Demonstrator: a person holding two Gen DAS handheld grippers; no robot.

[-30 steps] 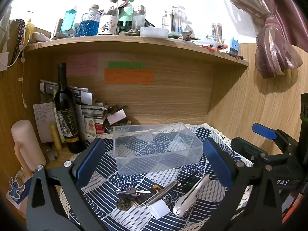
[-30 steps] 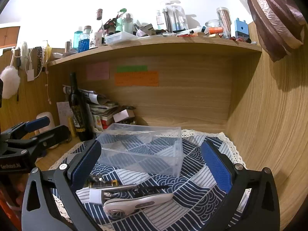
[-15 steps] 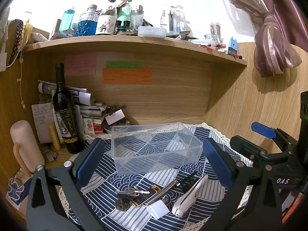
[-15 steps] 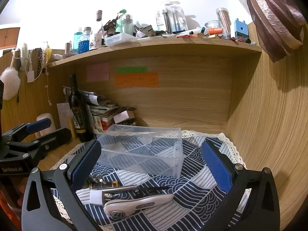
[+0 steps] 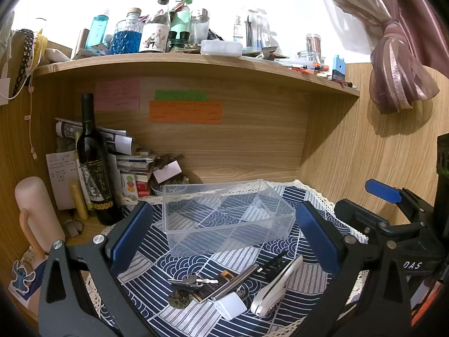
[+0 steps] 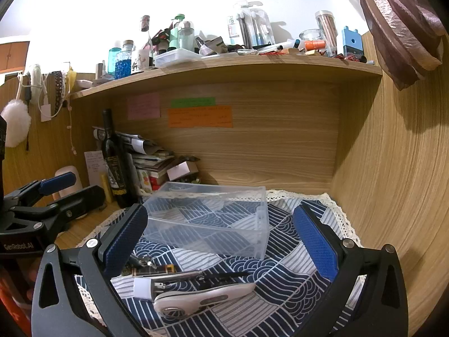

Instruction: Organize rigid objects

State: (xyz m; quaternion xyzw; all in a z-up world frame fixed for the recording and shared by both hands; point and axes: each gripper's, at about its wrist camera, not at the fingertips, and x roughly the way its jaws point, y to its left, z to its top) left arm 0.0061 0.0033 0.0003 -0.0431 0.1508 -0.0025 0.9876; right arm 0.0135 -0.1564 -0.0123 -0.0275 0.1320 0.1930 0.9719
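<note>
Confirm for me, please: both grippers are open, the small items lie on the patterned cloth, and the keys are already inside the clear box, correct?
Not quite: the keys lie on the patterned cloth in front of the clear box, as the left wrist view shows. The rest stands.

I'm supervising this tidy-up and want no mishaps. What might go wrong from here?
The keys, pen and white remote lie piled touching, so a grab by the open left gripper may drag neighbours. The light clear box could slide on the cloth. The wine bottle stands near.
</note>
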